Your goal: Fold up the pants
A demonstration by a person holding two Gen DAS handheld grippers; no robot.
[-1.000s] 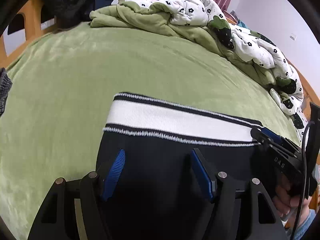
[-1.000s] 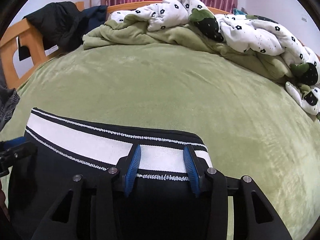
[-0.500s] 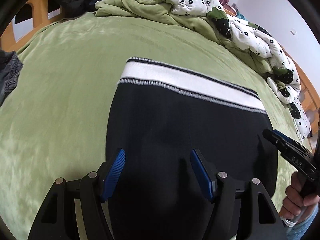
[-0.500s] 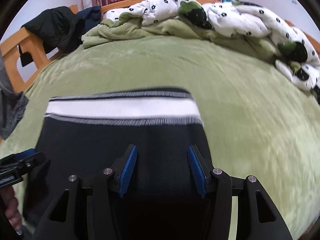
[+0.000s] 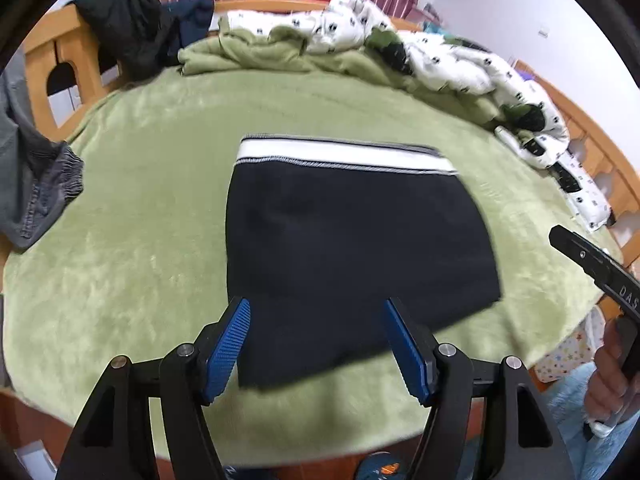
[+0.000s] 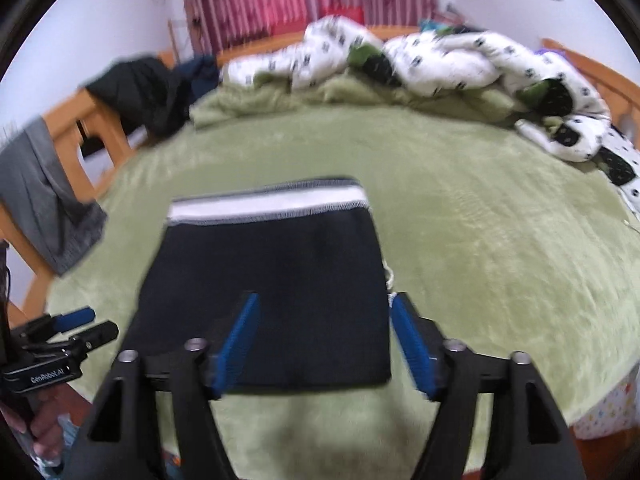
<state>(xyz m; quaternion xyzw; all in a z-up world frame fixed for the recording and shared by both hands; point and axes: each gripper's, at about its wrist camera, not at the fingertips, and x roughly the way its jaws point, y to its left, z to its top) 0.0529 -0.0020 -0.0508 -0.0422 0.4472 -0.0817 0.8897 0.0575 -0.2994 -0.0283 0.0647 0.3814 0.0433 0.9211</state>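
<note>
The black pants, folded into a flat rectangle with a white waistband at the far edge, lie on the green blanket. My left gripper is open and empty, raised above the pants' near edge. My right gripper is open and empty, raised above the pants near their front right corner. The right gripper also shows at the right edge of the left wrist view, and the left gripper at the lower left of the right wrist view.
A white spotted quilt and bunched green cover lie along the far side. Dark clothes hang on the wooden bed frame. A grey garment lies at the left edge. The bed's front edge is just below the grippers.
Both grippers have pulled back and up from the waistband end to beyond the pants' near edge, staying open. The folded pants lie still on the blanket.
</note>
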